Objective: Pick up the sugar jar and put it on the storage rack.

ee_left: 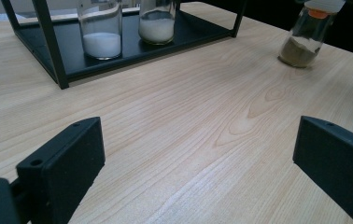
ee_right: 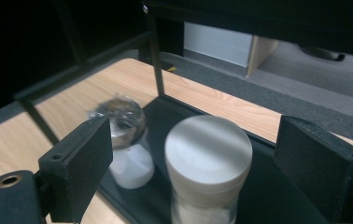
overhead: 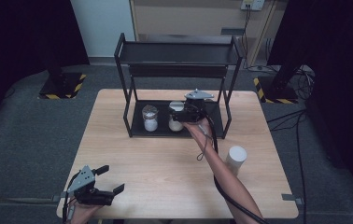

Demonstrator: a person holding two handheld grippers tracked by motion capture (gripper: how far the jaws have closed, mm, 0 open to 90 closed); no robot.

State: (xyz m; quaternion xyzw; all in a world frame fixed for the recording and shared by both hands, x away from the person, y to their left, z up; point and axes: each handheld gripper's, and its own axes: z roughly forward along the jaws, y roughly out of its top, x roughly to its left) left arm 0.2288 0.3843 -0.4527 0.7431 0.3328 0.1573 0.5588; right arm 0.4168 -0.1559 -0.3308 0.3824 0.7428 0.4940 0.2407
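A black two-tier rack stands at the back of the wooden table. Its lower shelf carries two jars of white powder. One is a clear-topped jar; the other is a white-lidded jar. My right gripper reaches into the shelf, open, its jaws on either side of the white lid without touching it. My left gripper rests open near the table's front left corner, with nothing between its jaws.
A third jar with brownish powder, an orange ring and a white lid stands on the table right of the person's forearm. The rack's posts and its top shelf enclose the two jars. Bare wood lies between the left gripper and the rack.
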